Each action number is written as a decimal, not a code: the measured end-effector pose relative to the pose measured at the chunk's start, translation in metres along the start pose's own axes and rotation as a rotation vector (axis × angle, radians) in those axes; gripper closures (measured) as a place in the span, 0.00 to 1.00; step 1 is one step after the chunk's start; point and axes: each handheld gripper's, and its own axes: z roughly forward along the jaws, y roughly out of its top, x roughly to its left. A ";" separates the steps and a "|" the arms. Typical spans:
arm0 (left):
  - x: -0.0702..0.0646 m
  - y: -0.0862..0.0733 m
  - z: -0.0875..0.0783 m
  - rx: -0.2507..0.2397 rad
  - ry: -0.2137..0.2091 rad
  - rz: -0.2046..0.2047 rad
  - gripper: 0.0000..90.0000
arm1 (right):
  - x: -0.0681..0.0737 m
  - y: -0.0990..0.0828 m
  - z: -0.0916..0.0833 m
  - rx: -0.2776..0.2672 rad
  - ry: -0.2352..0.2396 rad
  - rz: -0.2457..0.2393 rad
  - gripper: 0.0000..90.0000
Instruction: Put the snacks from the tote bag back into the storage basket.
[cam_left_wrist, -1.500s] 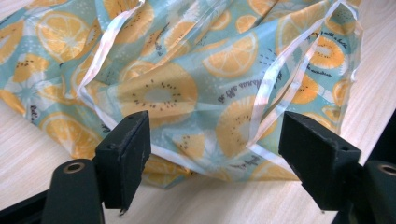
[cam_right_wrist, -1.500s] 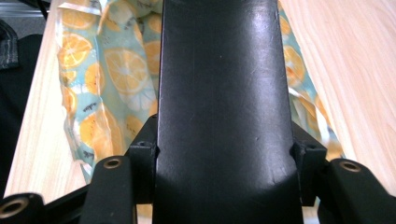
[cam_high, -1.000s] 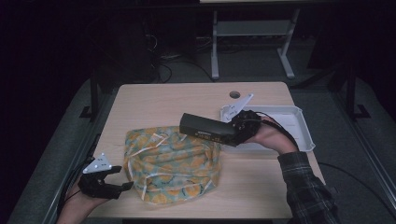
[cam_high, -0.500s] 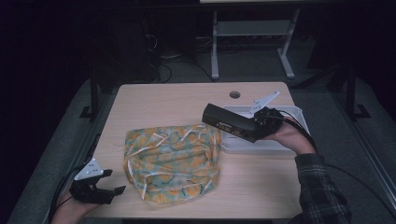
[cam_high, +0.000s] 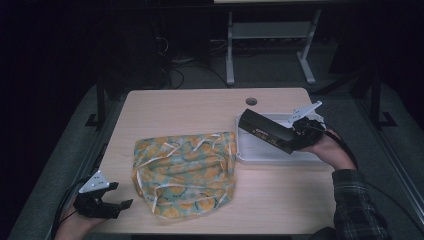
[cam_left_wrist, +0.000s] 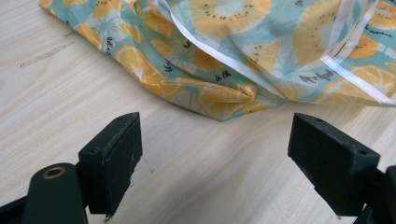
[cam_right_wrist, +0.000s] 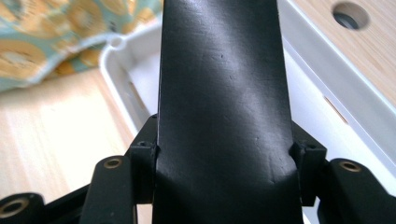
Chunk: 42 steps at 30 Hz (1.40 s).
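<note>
Over the white tray (cam_high: 272, 157) at the table's three o'clock side, high view: right gripper (cam_high: 295, 137) holds a long black box (cam_high: 265, 131) above the tray, box pointing toward ten o'clock. Fruit-print fabric bag (cam_high: 185, 172) lies flat at centre. Left gripper (cam_high: 117, 206) rests at seven o'clock, just beside the bag, apart from it.

Left gripper view: jaws spread wide, having just opened, nothing between them; bag corner (cam_left_wrist: 224, 100) at twelve o'clock.

Right gripper view: jaws pinch the box (cam_right_wrist: 224, 93) from both sides; tray wall (cam_right_wrist: 322, 93) beneath.

Judgement: box apparently clear of the bag, not yet set down; lowering and letting go remain.
</note>
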 end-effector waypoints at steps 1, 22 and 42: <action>0.000 0.000 0.000 -0.001 0.000 0.000 0.19 | -0.002 -0.002 0.000 0.000 -0.006 0.006 0.47; 0.001 -0.002 0.003 0.010 -0.001 -0.003 0.19 | -0.025 -0.037 0.021 0.091 -0.044 0.090 0.47; 0.000 -0.002 0.004 0.018 -0.007 0.002 0.19 | -0.028 -0.045 0.033 0.142 -0.034 0.105 0.45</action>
